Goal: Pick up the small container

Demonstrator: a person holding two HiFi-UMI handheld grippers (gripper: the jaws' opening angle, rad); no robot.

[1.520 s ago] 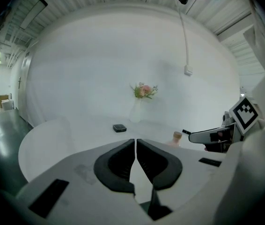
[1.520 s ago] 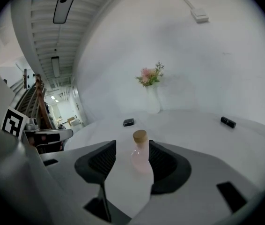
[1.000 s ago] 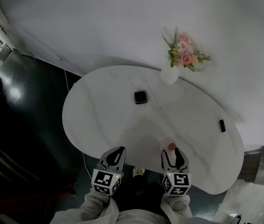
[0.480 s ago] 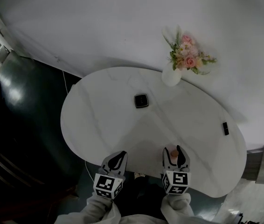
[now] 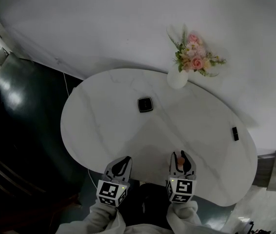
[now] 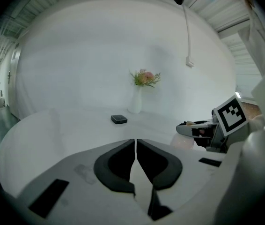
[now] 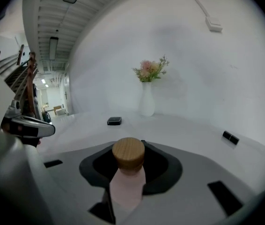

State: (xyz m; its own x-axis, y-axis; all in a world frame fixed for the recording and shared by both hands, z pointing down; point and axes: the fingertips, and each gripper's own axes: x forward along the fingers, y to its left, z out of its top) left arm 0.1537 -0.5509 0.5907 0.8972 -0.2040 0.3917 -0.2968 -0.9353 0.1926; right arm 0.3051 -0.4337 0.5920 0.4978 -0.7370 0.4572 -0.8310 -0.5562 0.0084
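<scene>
The small container [image 7: 128, 182] is a pale pink bottle with a round wooden lid [image 7: 128, 153]. It stands near the front edge of the white table [image 5: 104, 126], between the jaws of my right gripper [image 7: 128, 175]. Those jaws are closing, and the dark pads lie against the bottle's sides. In the head view the container [image 5: 180, 161] shows as a pink spot inside the right gripper [image 5: 181, 160]. My left gripper [image 5: 121, 164] hovers at the table's front edge, shut with nothing in it. From the left gripper view [image 6: 136, 165] the container [image 6: 185, 141] appears to the right.
A small black square box [image 5: 145, 104] lies mid-table. A white vase of pink flowers [image 5: 178, 77] stands at the far edge by the white wall. A small black bar [image 5: 235, 133] lies at the right. The dark floor drops away left of the table.
The right gripper has slid forward so the container, once just ahead of its tips, now sits between the jaws, which have narrowed onto it. The left gripper has hardly moved.
</scene>
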